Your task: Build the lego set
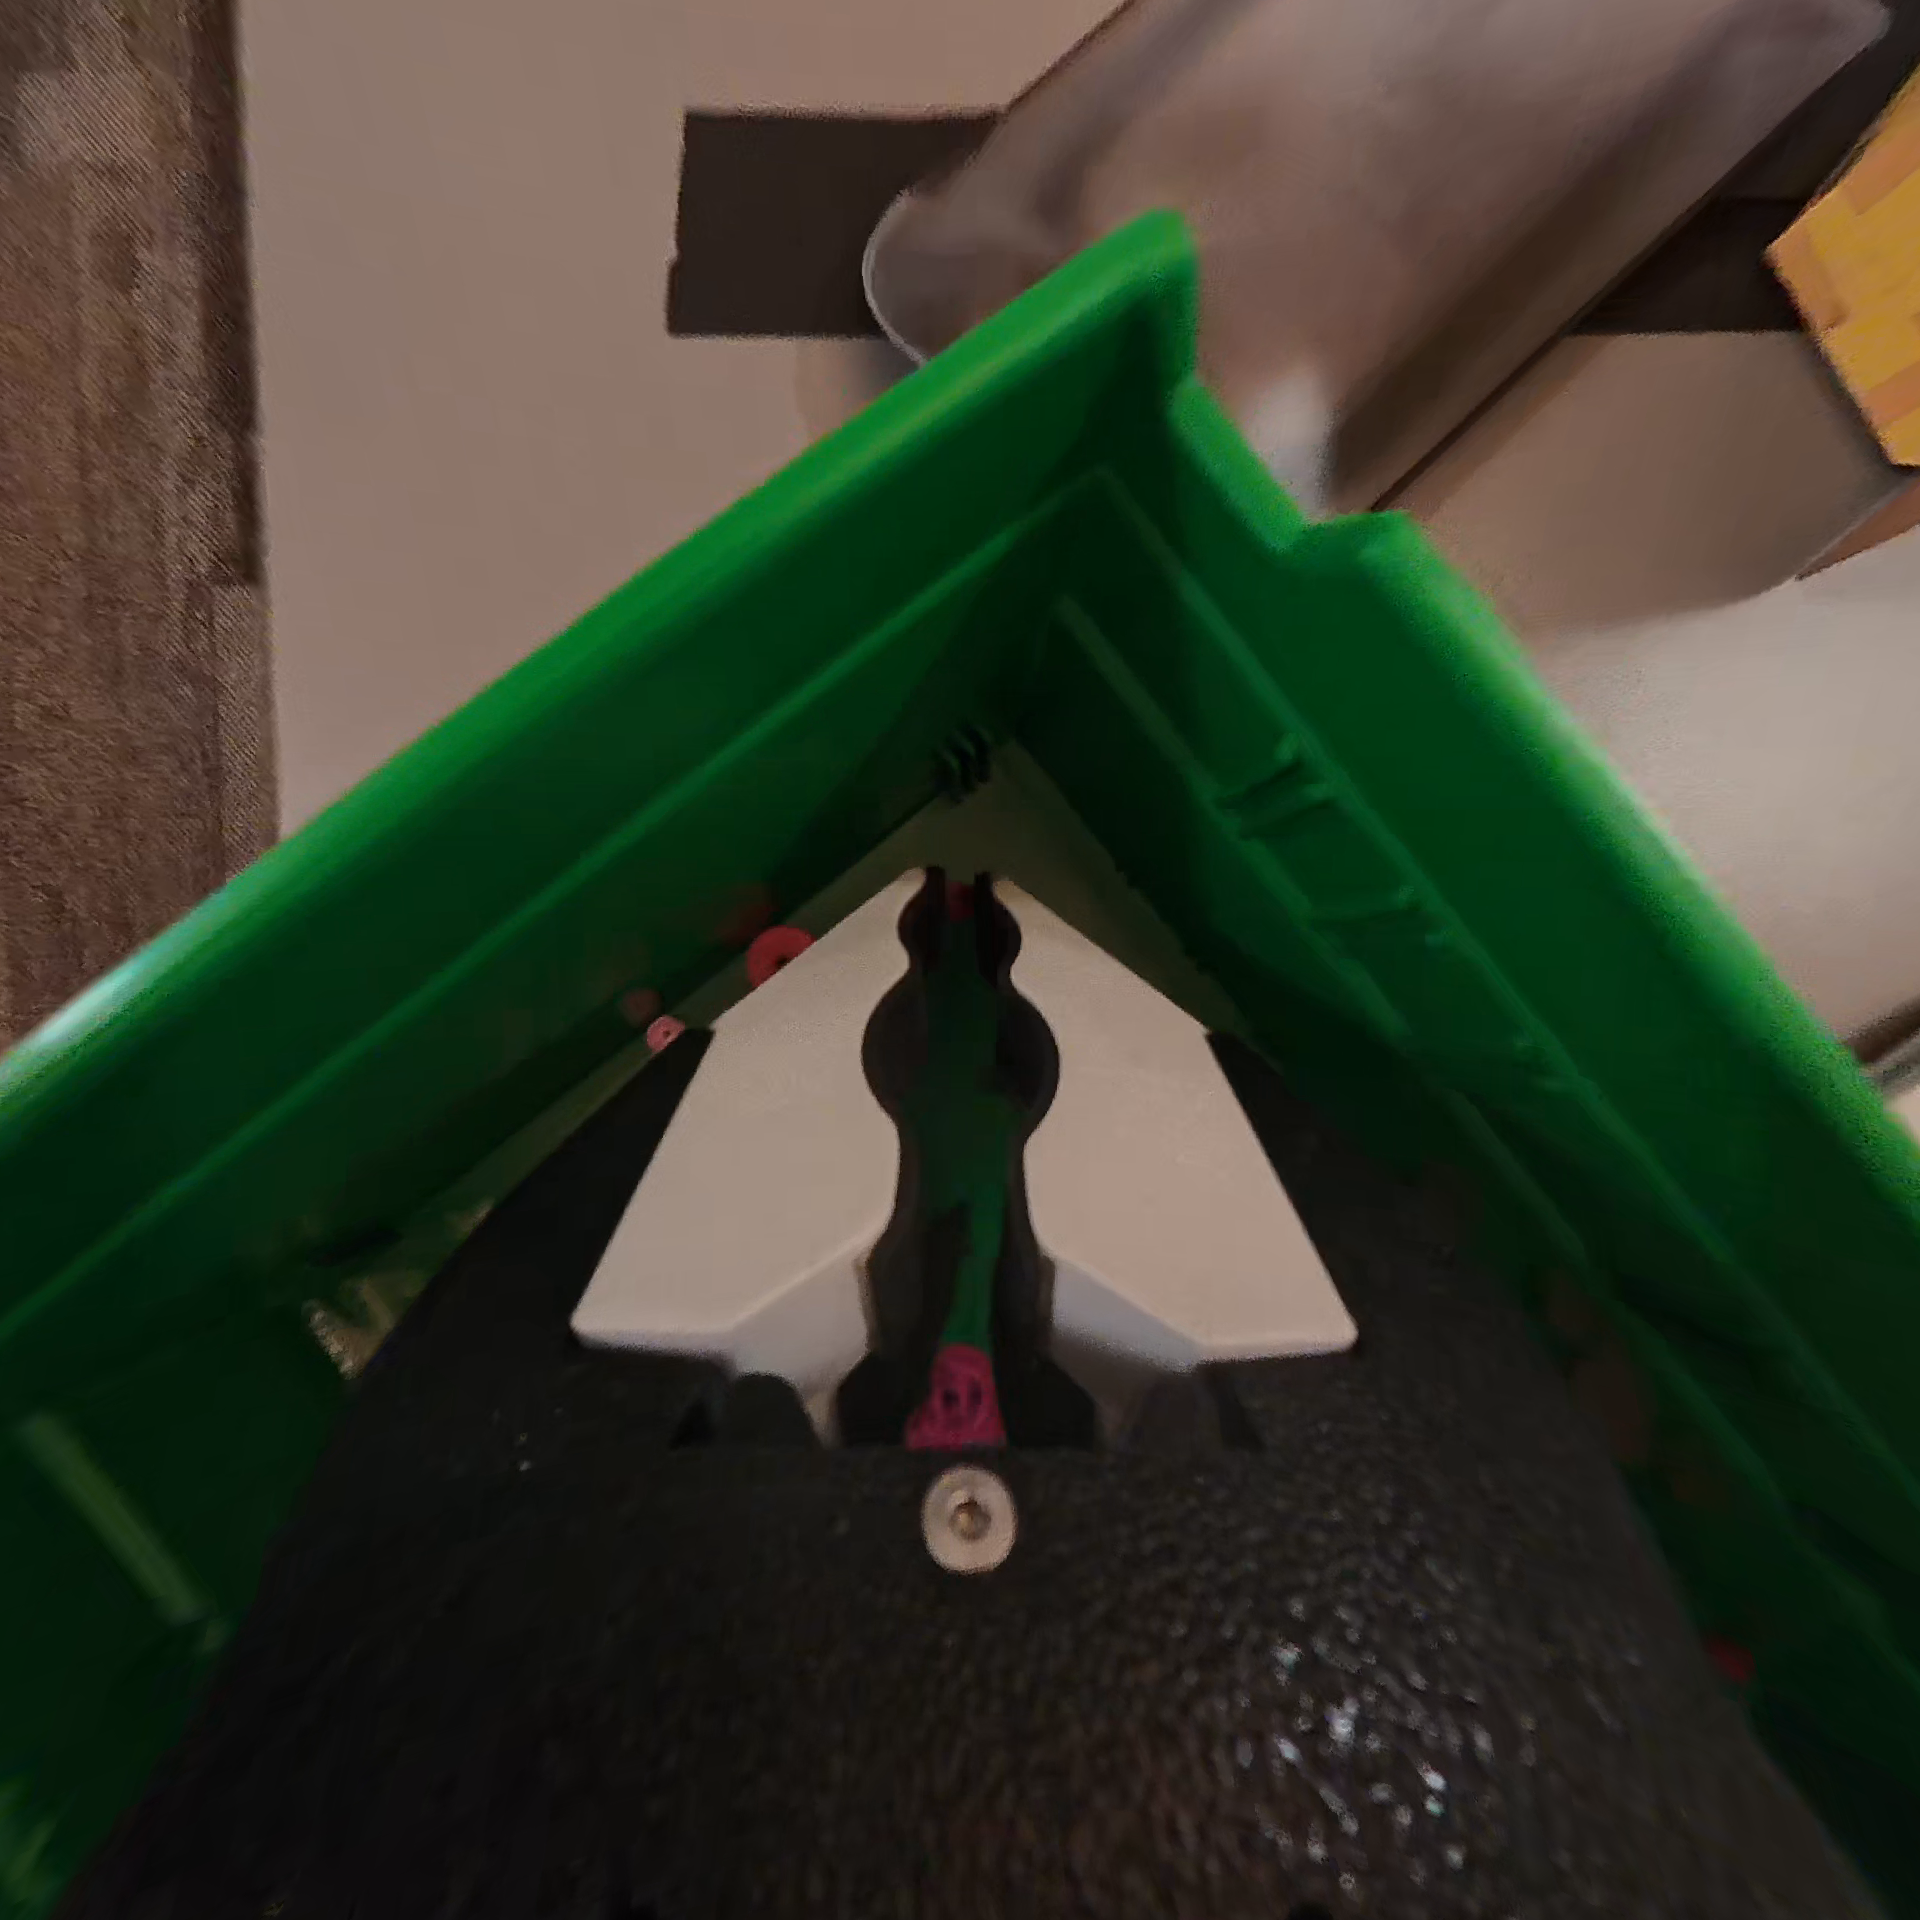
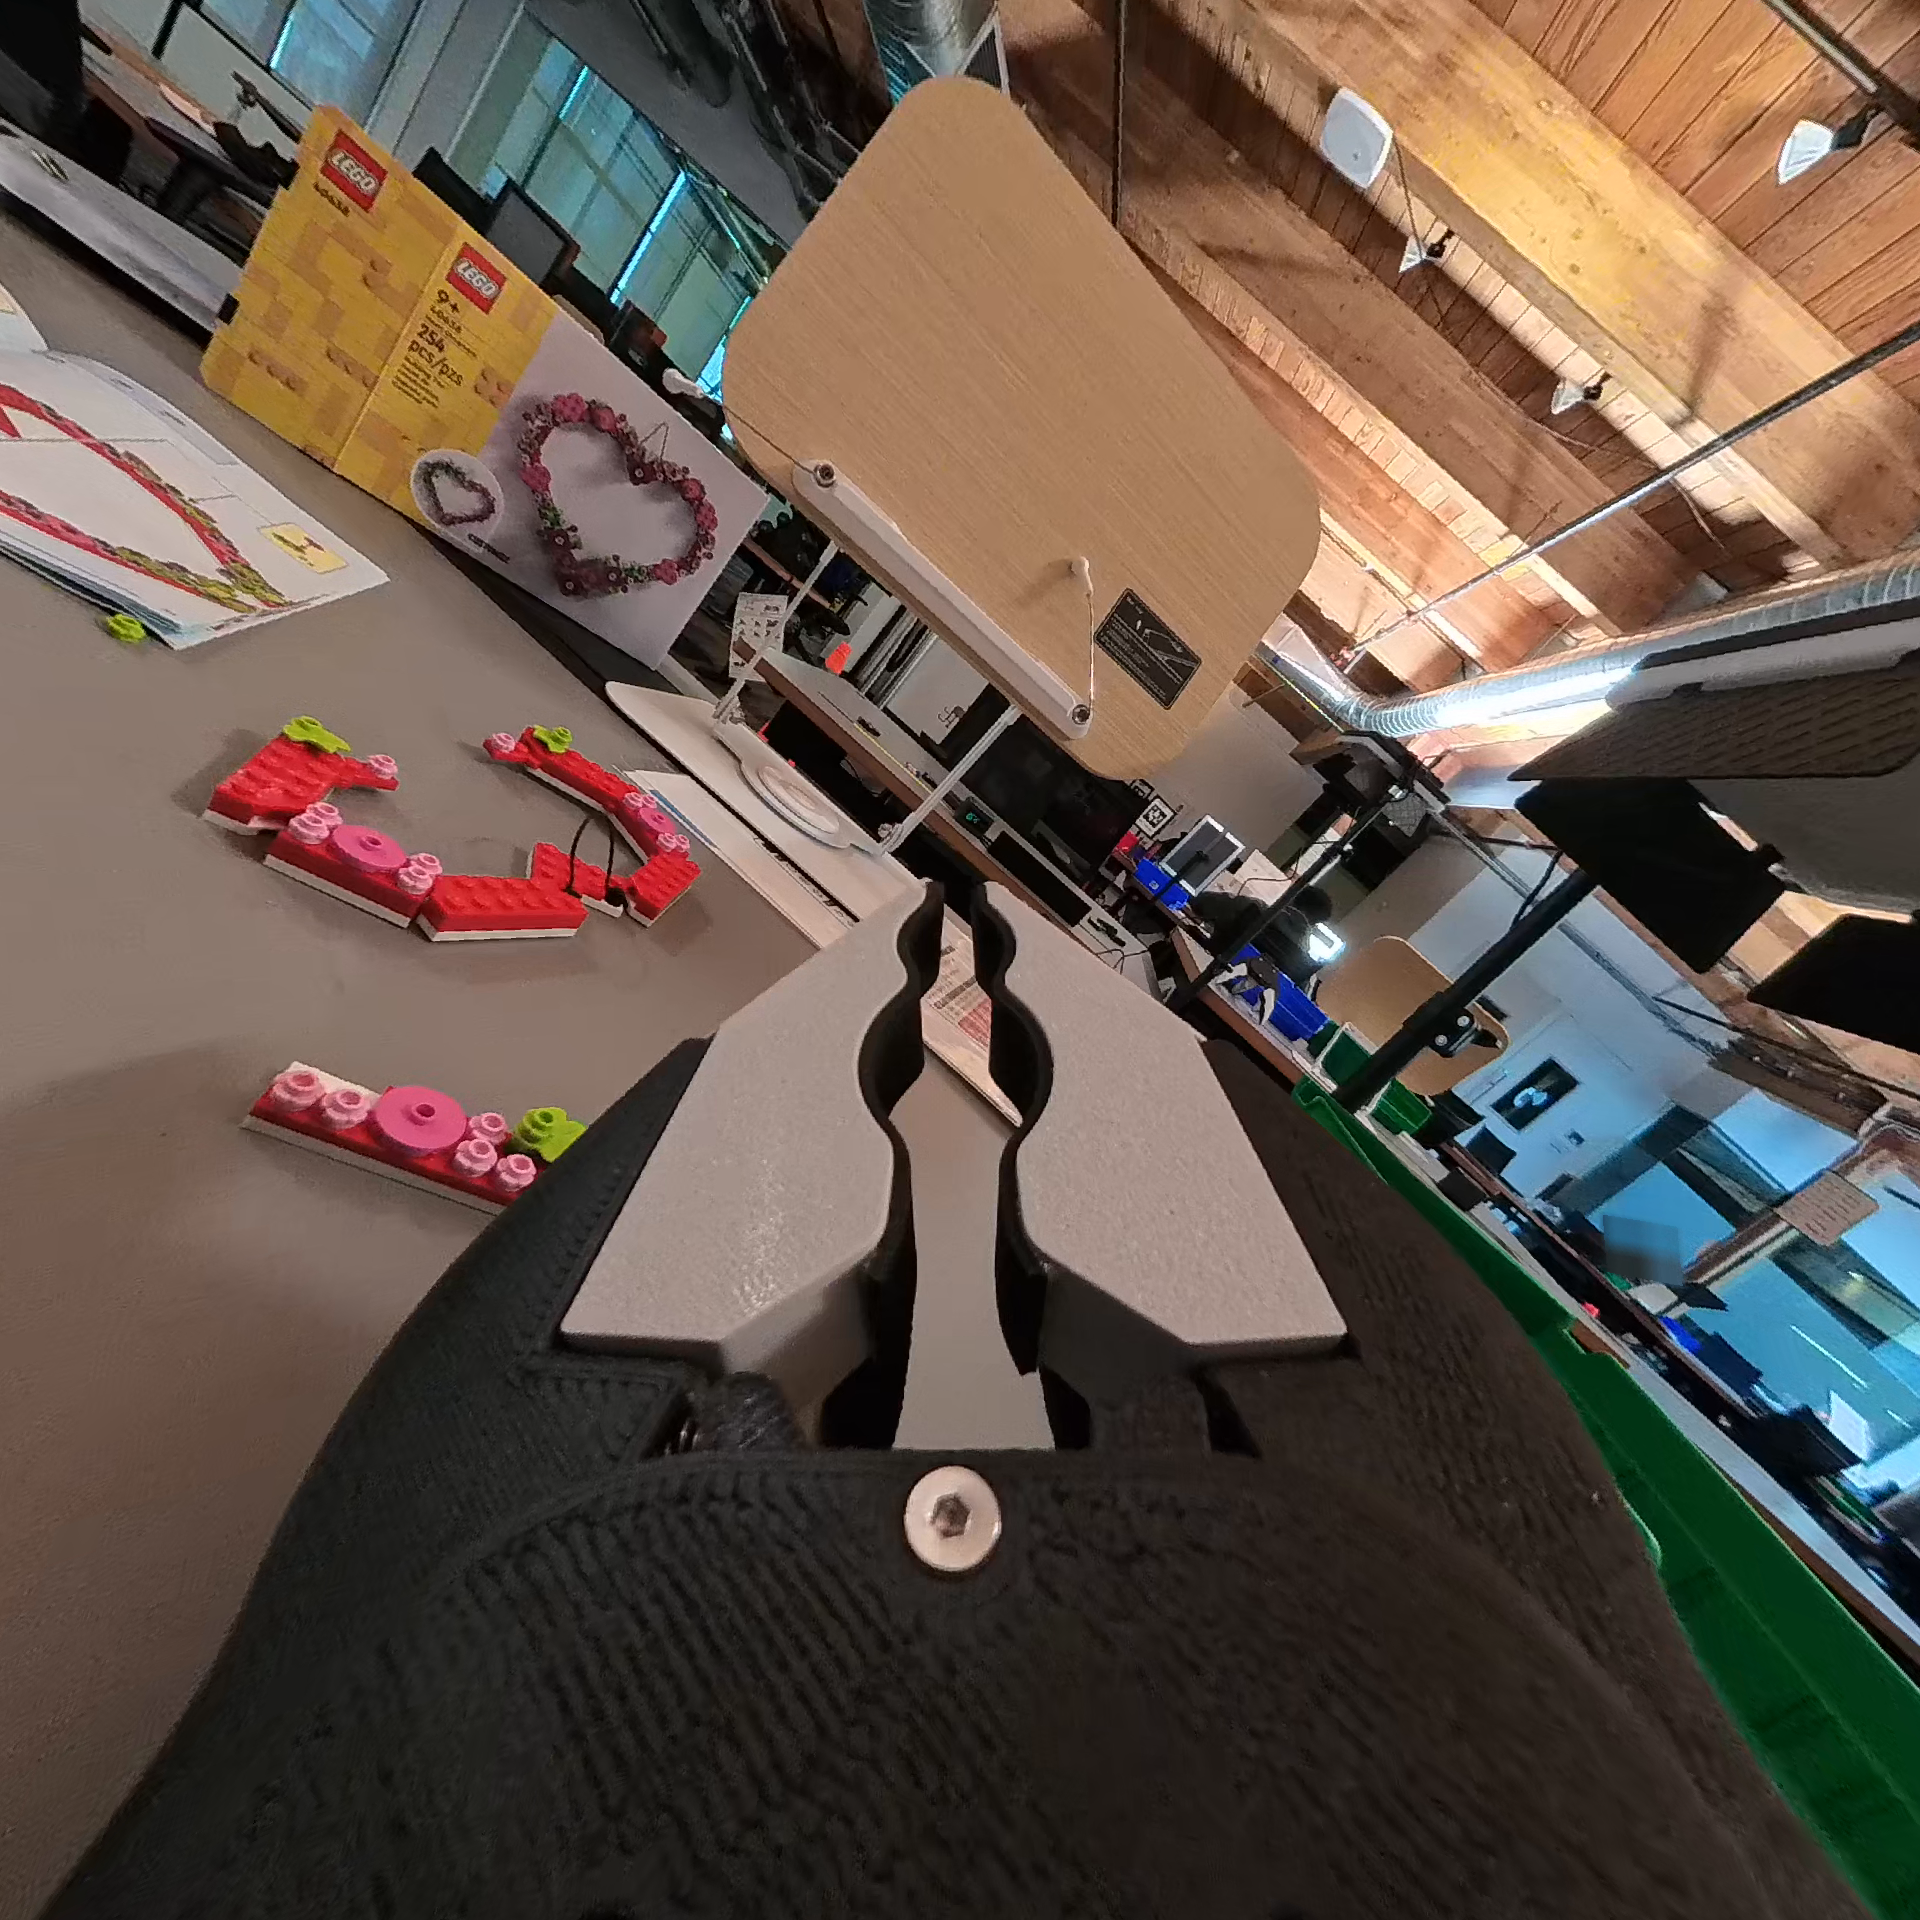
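Bin corner is filling my left view; jaws are seemingly pinching a small piece there, while right gripper, jaws slightly parted, is waiting near the heart.

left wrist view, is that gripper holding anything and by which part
The left gripper is shut on the green bin, clamping its wall at a corner. The right gripper holds nothing.

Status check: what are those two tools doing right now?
Left tool in green bin, state unclear. Right tool open, empty. Red assemblies on table. Nothing blocking.
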{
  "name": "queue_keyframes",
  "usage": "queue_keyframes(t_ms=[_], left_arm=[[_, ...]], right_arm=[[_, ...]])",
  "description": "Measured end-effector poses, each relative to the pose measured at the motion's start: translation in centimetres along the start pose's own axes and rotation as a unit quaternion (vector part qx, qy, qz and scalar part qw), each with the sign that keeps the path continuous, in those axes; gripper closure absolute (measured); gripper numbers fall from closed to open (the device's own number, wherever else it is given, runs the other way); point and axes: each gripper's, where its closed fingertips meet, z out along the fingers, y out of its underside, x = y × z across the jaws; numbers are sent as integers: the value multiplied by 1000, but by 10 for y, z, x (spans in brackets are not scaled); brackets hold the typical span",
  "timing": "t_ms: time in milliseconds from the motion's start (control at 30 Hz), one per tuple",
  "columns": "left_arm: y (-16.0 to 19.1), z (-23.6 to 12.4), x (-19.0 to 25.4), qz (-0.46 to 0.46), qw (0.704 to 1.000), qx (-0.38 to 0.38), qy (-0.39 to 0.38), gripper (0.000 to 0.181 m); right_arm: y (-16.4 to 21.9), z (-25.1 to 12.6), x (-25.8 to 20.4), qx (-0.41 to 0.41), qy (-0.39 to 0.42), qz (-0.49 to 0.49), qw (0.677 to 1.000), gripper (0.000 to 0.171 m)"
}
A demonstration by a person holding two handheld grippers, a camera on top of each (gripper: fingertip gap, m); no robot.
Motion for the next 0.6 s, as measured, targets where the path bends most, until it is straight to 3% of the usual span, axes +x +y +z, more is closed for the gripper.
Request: queue_keyframes(t_ms=[33,200,367,467,600], left_arm=[[-5,-11,0,6,1000,14,-6,177],[-47,-104,26,55,986,152,-30,178],[-62,-194,135,153,954,256,36,179],[-35,-211,230,229,931,248,141,179],[44,-189,343,326,890,145,285,179]], right_arm=[[0,0,0,2,0,1,1000,167],[-2,2,-1,8,-5,7,1000,167],[-6,2,-4,21,-15,14,1000,167],[-9,0,-4,28,-15,17,999,167],[-12,-2,-2,36,-13,21,999,167]])
